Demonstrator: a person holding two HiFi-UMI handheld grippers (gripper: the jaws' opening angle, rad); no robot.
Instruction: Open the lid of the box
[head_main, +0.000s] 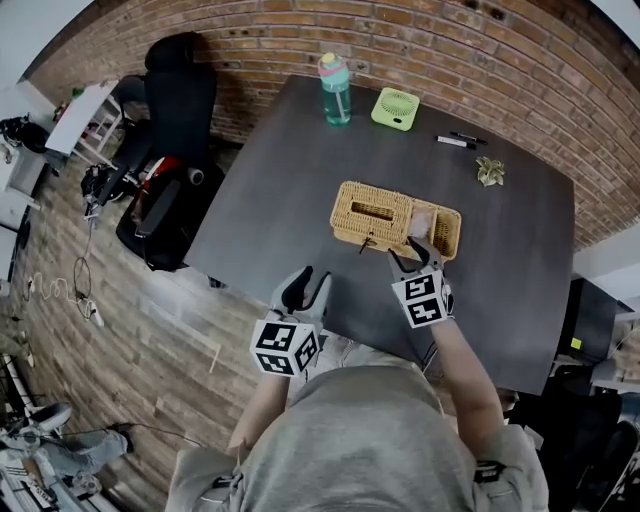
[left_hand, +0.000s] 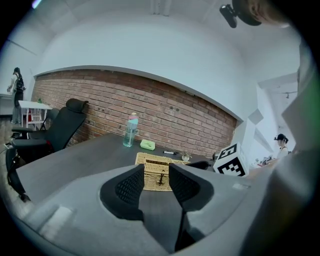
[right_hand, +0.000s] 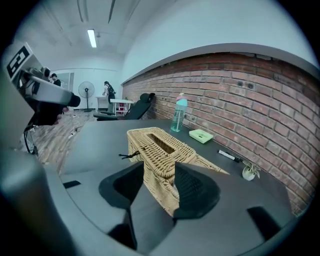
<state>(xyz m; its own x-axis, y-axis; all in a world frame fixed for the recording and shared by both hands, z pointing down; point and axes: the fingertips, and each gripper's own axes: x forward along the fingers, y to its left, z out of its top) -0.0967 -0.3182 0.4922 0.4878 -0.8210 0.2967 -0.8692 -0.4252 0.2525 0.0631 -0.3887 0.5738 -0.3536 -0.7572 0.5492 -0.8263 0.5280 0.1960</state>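
A woven wicker box (head_main: 372, 213) with a slotted lid (right_hand: 159, 142) sits mid-table. A dark latch loop (right_hand: 126, 156) hangs on its front. My right gripper (head_main: 418, 256) is at the box's near right corner. Its jaws stand apart, one on each side of that wicker corner (right_hand: 161, 182), which fills the gap between the pads. My left gripper (head_main: 306, 290) hovers over the table's near edge, open and empty. It points at the box (left_hand: 156, 174) from a distance. I cannot tell whether the lid is raised.
Along the far side of the dark table (head_main: 270, 190) stand a teal bottle (head_main: 335, 90), a green case (head_main: 395, 108), a marker pen (head_main: 455, 141) and a small plant (head_main: 490, 172). A black office chair (head_main: 175, 100) is to the left. A brick wall runs behind.
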